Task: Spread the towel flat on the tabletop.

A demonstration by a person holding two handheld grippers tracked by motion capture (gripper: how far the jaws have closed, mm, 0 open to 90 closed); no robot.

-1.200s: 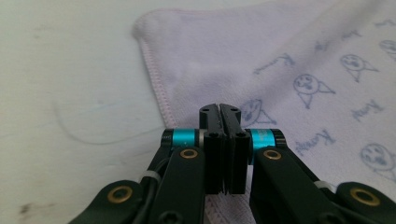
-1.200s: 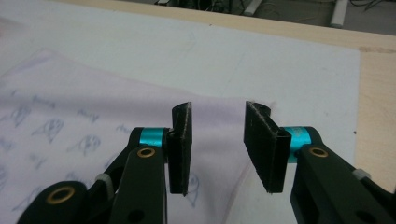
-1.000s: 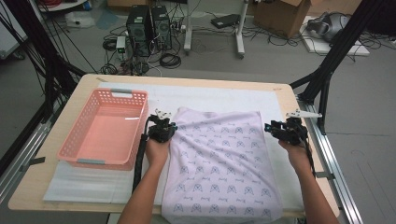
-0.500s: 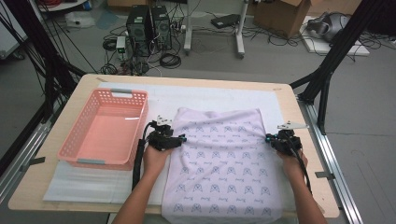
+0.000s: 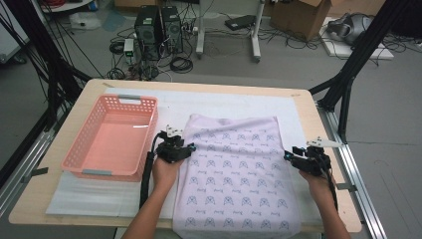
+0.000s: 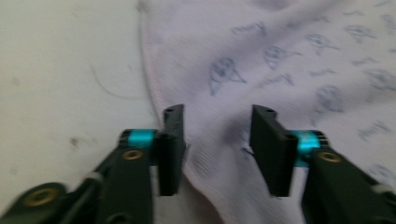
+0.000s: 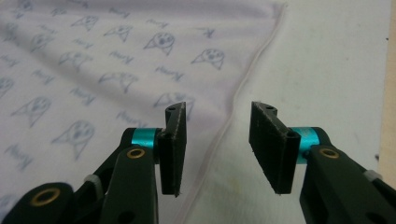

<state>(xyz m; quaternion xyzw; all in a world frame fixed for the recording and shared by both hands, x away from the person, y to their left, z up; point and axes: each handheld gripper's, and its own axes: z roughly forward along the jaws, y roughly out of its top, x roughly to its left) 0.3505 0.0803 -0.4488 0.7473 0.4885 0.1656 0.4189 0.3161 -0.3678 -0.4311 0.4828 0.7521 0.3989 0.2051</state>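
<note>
Lilac cloth point(image 5: 239, 174) between half-open grippers

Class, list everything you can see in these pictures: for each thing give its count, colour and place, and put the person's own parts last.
printed cloth: one, pale lilac with blue-grey motifs, spread flat on the table's near middle, near edge at the table's front.
basket: one, pink plastic, perforated, empty, left of the cloth.
white mat: one, white, under cloth and basket.
table: one, light wood.
computer towers: two, black, on the floor beyond the table.
cardboard box: one, brown, on the floor, far right.
left gripper: one, black with teal, jaws open over the cloth's left edge.
right gripper: one, black with teal, jaws open astride the cloth's right edge.
forearms: two, coming in from the bottom.
</note>
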